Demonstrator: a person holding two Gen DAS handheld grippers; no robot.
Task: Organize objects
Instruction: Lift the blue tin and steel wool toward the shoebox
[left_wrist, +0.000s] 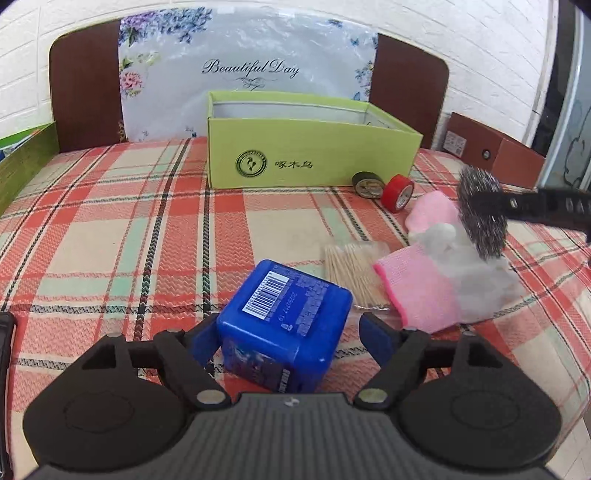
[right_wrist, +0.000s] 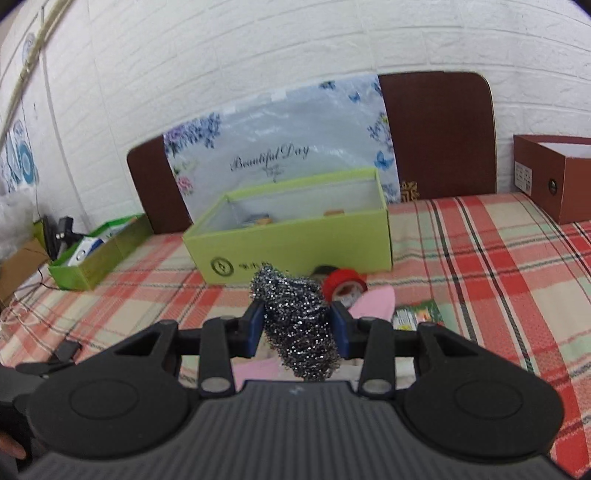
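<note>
Right wrist: my right gripper clamps steel scourer, carry to green box next. Left gripper gapes astride blue tin, must close.

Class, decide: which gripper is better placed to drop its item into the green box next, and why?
Right. The right gripper already holds the steel wool scourer lifted, facing the green box; the left gripper only straddles the blue container, jaws open.

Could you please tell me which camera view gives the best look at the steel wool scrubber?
The right wrist view: the steel wool scrubber sits centred and close, squeezed in the right gripper. The left wrist view shows it small, at the right edge, partly behind a finger.
</note>
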